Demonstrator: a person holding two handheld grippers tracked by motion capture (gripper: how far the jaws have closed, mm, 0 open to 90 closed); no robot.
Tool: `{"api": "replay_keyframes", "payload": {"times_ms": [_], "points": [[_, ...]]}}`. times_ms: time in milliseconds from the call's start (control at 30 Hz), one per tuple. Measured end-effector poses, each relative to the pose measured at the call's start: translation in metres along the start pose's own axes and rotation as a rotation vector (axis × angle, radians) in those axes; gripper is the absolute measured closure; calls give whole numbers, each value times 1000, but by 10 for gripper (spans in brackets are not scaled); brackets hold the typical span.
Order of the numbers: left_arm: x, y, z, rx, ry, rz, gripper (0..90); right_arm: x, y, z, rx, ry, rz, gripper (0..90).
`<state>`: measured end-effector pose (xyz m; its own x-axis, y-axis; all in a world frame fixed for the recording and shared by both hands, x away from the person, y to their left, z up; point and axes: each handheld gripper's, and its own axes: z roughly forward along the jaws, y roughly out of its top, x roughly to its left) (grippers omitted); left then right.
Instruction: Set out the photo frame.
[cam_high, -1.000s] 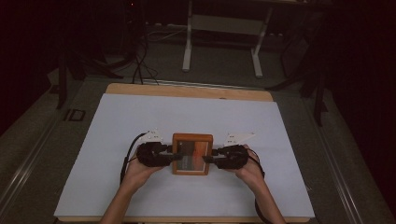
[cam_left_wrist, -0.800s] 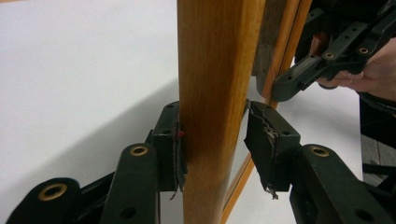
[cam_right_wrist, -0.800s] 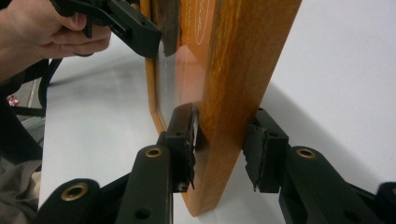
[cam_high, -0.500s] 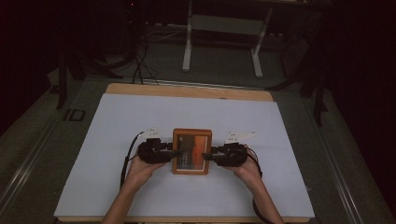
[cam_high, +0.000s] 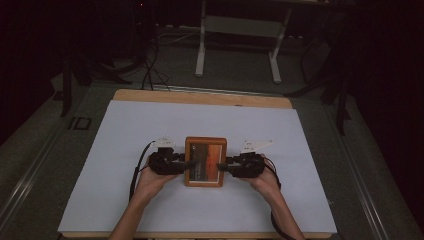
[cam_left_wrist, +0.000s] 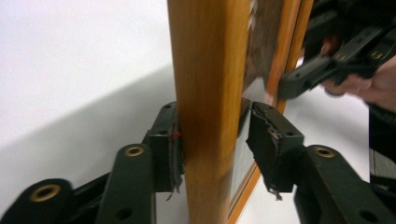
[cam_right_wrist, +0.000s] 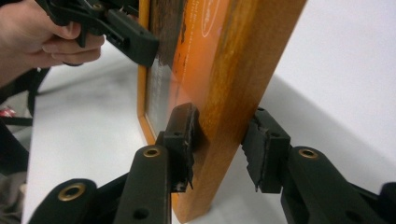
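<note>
A wooden picture frame (cam_high: 205, 161) with an orange and dark picture lies flat-on to the high view, at the middle of the white table cover (cam_high: 150, 125). My left gripper (cam_high: 189, 163) is at its left edge. In the left gripper view its jaws (cam_left_wrist: 212, 140) straddle the wooden edge (cam_left_wrist: 208, 70). They have just been opening: one pad touches the wood and the other stands slightly off it. My right gripper (cam_high: 222, 166) is shut on the frame's right edge (cam_right_wrist: 233, 60), with both pads (cam_right_wrist: 219, 144) against the wood.
The table's wooden far edge (cam_high: 200, 97) shows beyond the cover. Behind it on the floor stand a white metal-legged stand (cam_high: 235, 45) and cables (cam_high: 150, 65). White cover stretches out on all sides of the frame.
From above the frame looks longer and flatter than a second ago, its far edge reaching farther up. Both hands have stayed in place at its sides.
</note>
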<state>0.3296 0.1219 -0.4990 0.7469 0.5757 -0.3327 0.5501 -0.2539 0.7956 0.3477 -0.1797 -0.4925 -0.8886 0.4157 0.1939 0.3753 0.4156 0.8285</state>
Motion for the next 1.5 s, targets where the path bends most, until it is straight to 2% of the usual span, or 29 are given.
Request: {"api": "replay_keyframes", "payload": {"times_ms": [100,267,367,400,467,600,667,733,833,933,1000,1167,1300,1433,1500], "points": [[1,-1,0,-2,-5,-4,493,1,1,-1,-13,-22,-2,607],[0,-1,-5,-14,-3,-2,497,0,2,-4,-23,-26,1,624],[-2,-2,-6,-9,-11,7,523,0,2,-4,-23,-25,6,630],[-3,-2,-6,1,2,16,567,0,2,-4,-24,-21,6,635],[-5,-2,-5,13,20,25,588,0,3,-4,-22,-21,4,637],[-3,-3,-6,13,15,21,611,1,3,-4,-21,-24,1,637],[-3,-3,-5,17,25,16,583,0,3,-4,-18,-22,3,630],[-3,-4,-5,18,31,11,519,0,3,-5,-23,-21,2,578],[-2,-3,-9,6,35,13,481,-1,4,-11,-35,-28,5,519],[-3,-2,-14,4,65,27,465,-1,6,-18,-47,-32,5,501],[-3,-1,-18,0,70,28,456,-1,7,-23,-55,-43,6,488],[-4,2,-31,-27,107,32,458,-1,9,-34,-74,-68,9,487],[-8,6,-45,-70,152,45,457,-3,9,-43,-90,-89,18,497],[-9,9,-60,-128,223,39,447,-5,8,-52,-98,-104,24,499],[-8,9,-66,-154,239,32,447,-6,7,-55,-96,-111,30,499]]}}
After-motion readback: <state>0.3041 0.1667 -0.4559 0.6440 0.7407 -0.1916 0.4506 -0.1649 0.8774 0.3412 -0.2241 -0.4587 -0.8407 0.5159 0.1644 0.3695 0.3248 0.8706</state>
